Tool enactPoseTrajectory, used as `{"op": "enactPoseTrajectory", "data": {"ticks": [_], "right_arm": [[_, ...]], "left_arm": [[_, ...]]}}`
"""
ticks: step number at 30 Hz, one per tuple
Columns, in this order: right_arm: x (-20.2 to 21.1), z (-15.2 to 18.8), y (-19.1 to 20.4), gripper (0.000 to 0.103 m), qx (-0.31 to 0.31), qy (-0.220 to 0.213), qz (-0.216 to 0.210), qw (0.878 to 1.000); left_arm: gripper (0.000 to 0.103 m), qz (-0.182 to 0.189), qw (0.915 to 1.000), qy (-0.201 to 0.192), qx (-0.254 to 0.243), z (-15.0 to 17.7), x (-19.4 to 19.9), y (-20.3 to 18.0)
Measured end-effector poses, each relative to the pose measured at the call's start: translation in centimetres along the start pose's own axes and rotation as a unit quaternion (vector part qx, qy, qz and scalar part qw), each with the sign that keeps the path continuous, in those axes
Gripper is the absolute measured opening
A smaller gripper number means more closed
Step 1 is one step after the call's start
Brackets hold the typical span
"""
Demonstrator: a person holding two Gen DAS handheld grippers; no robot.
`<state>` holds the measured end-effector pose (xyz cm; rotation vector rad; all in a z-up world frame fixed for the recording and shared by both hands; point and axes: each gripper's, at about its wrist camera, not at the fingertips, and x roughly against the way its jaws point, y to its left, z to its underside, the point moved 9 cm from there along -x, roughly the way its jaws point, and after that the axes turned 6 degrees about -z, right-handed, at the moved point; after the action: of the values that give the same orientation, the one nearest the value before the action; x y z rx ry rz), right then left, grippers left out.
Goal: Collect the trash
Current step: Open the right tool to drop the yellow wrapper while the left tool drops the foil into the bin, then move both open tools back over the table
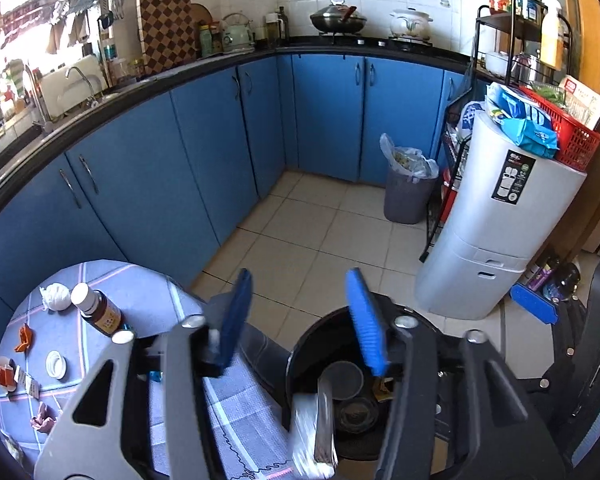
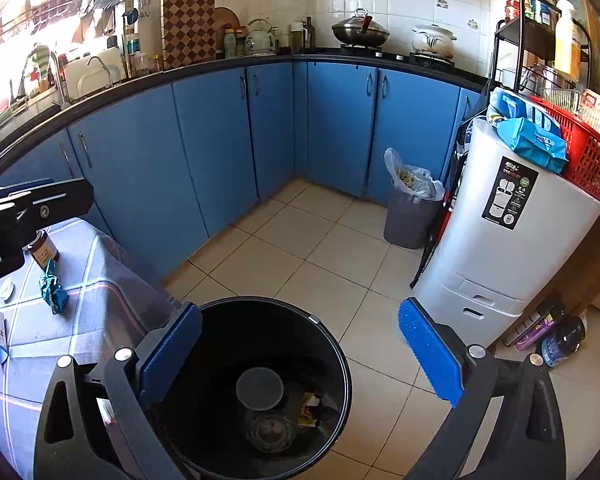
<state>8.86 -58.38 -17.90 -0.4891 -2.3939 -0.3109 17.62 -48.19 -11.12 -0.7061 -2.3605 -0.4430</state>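
Observation:
A black round bin point(image 2: 332, 344) stands on the floor beside a small table with a blue checked cloth point(image 2: 80, 280); it also shows in the left wrist view point(image 1: 300, 360). Inside lie a grey disc point(image 2: 259, 388) and a yellowish wrapper point(image 2: 310, 408). My left gripper point(image 1: 300, 316) is open over the bin's edge; a blurred silvery wrapper point(image 1: 314, 436) is below it over the bin. My right gripper point(image 2: 300, 344) is open and empty above the bin. On the table lie a white paper ball point(image 1: 56, 296), a brown bottle point(image 1: 98, 310), orange scraps point(image 1: 24, 338), a white lid point(image 1: 56, 364) and a teal wrapper point(image 2: 53, 286).
Blue cabinets point(image 2: 220, 140) run along the left and back. A grey bin with a bag point(image 2: 410, 208) stands in the corner. A white appliance point(image 2: 500, 240) with a red basket point(image 2: 584, 160) stands at right. Bottles point(image 2: 556, 332) lie on the tiled floor.

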Motion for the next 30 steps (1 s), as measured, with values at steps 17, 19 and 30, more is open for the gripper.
{"op": "enactPoseTrajectory", "data": {"ticks": [17,19,30], "right_arm": [[1.6,-0.5,4.3,0.096,0.025,-0.008,-0.018,0.999],[2.0,-0.5,5.5,0.096,0.035,-0.01,-0.022,0.999],[3.0,0.2,13.8,0.096,0.076,0.009,-0.084,0.994]], "left_arm": [[0.072,-0.031,0.9985,-0.017,0.041,1.5,3.0,5.9],[0.072,-0.04,0.9979,-0.018,0.048,2.2,3.6,7.3],[0.072,-0.111,0.9884,-0.004,0.103,7.0,6.6,17.1]]}}
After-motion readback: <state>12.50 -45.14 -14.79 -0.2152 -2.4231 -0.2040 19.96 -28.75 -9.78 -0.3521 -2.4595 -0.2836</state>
